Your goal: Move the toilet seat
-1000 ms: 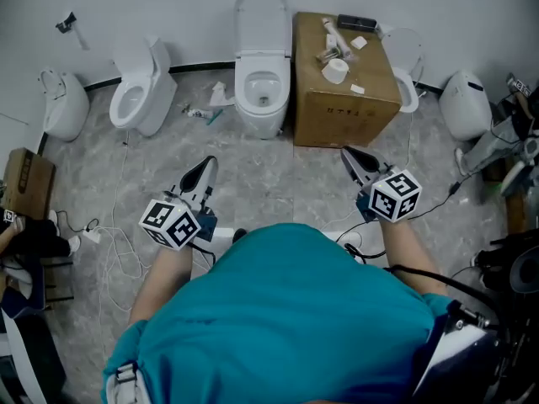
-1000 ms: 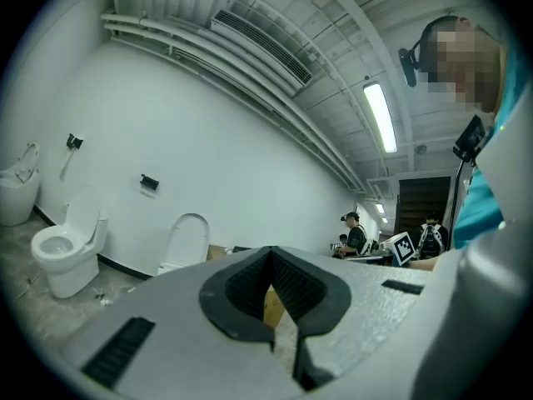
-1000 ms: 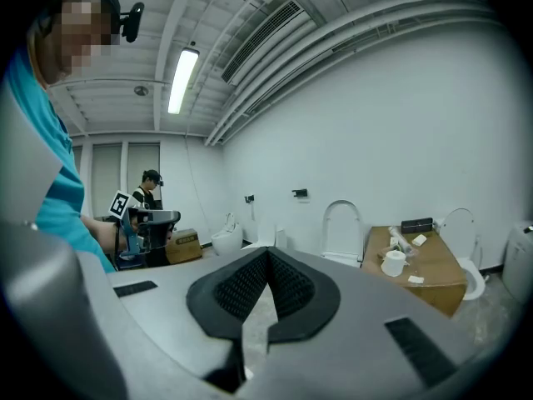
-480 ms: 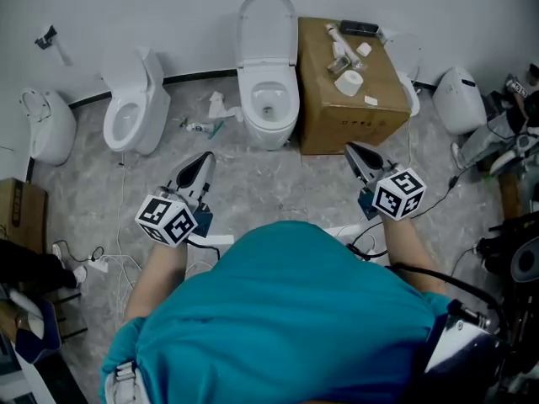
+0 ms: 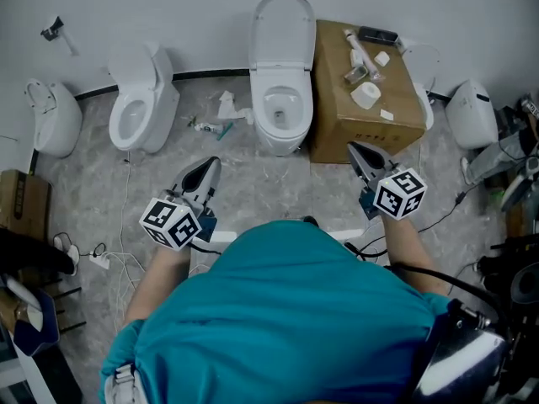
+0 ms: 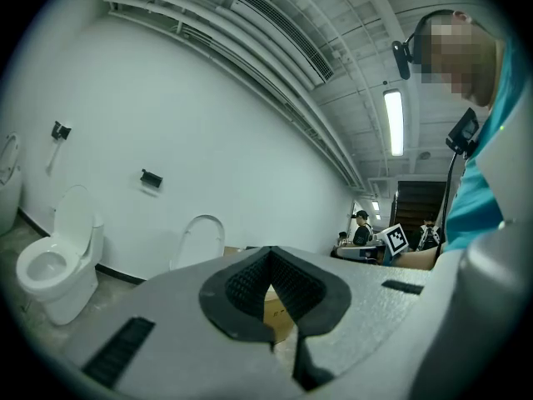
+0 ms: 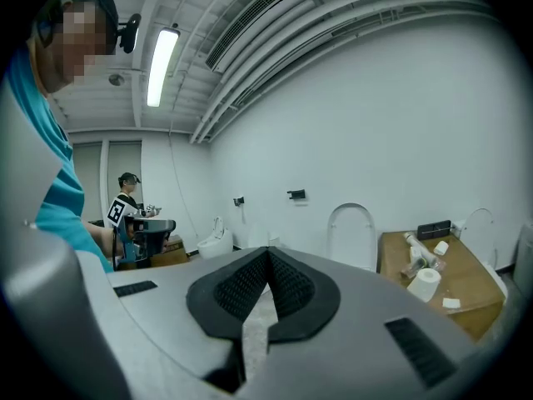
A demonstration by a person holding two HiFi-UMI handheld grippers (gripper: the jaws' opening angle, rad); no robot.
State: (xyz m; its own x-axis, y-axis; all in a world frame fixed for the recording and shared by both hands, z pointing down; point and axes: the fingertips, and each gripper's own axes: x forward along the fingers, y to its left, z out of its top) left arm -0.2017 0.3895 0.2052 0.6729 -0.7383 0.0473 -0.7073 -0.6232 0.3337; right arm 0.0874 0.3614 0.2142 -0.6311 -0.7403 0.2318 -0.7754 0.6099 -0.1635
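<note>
Fingers (image 6: 241,288) of the left gripper (image 5: 207,169) meet at the tips with nothing between them. The right gripper (image 5: 358,151) is likewise closed and empty. Both are held over the floor, well short of the middle toilet (image 5: 280,138).

Its toilet seat (image 5: 283,25) stands raised against the wall and is untouched; seat and lid cannot be told apart.

Judgement: the task is not begun, and the approach, the grasp and the move all remain.

The toilet's bowl appears empty. The cardboard box (image 5: 337,108) just beside it is shut; a paper roll (image 5: 365,96) and small items lie on top.

The left claw (image 5: 205,173) and right claw (image 5: 362,158) point toward a toilet (image 5: 282,112) whose toilet seat (image 5: 284,28) stands upright.
</note>
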